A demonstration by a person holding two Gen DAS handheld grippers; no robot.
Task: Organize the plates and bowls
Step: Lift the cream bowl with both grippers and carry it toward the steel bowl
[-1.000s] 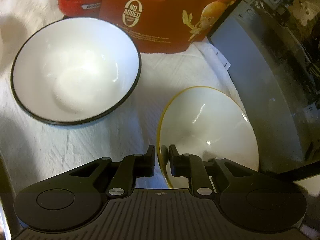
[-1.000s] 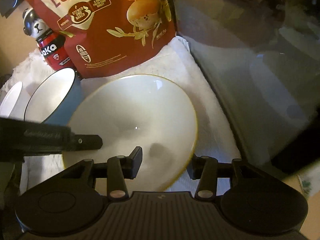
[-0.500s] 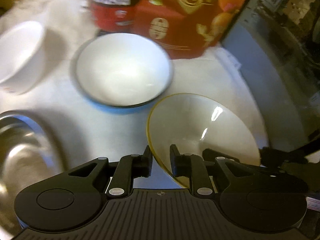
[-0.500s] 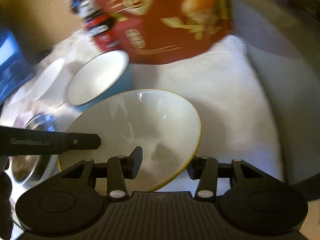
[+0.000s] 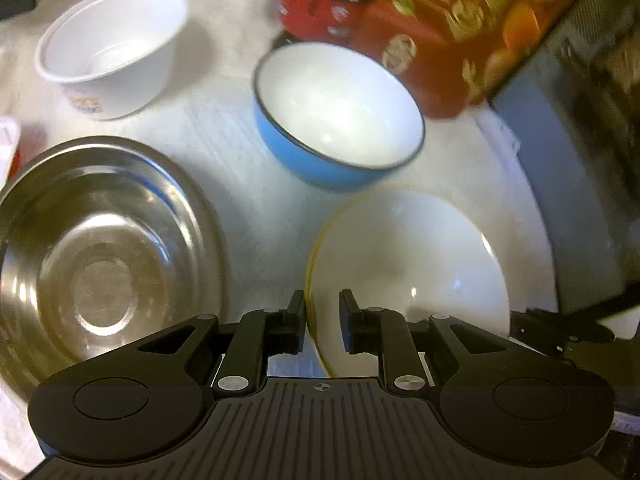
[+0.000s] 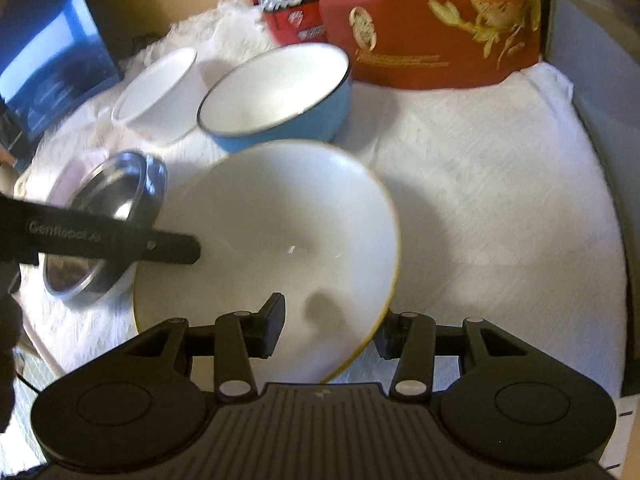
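Left gripper [image 5: 322,322] pinches the yellow-rimmed bowl [image 5: 408,264] at its left rim; right gripper [image 6: 330,326] clamps the opposite rim (bowl tilted). Blue bowl [image 5: 340,120] just ahead, steel bowl [image 5: 100,248] left; bare white cloth [image 6: 500,200] right.

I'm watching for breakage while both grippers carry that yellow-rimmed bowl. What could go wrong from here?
1. Each gripper pinches only the thin rim of the yellow-rimmed bowl: the left gripper and the right gripper on opposite sides; it could slip out.
2. The blue bowl and steel bowl sit close; the carried one might clip them.
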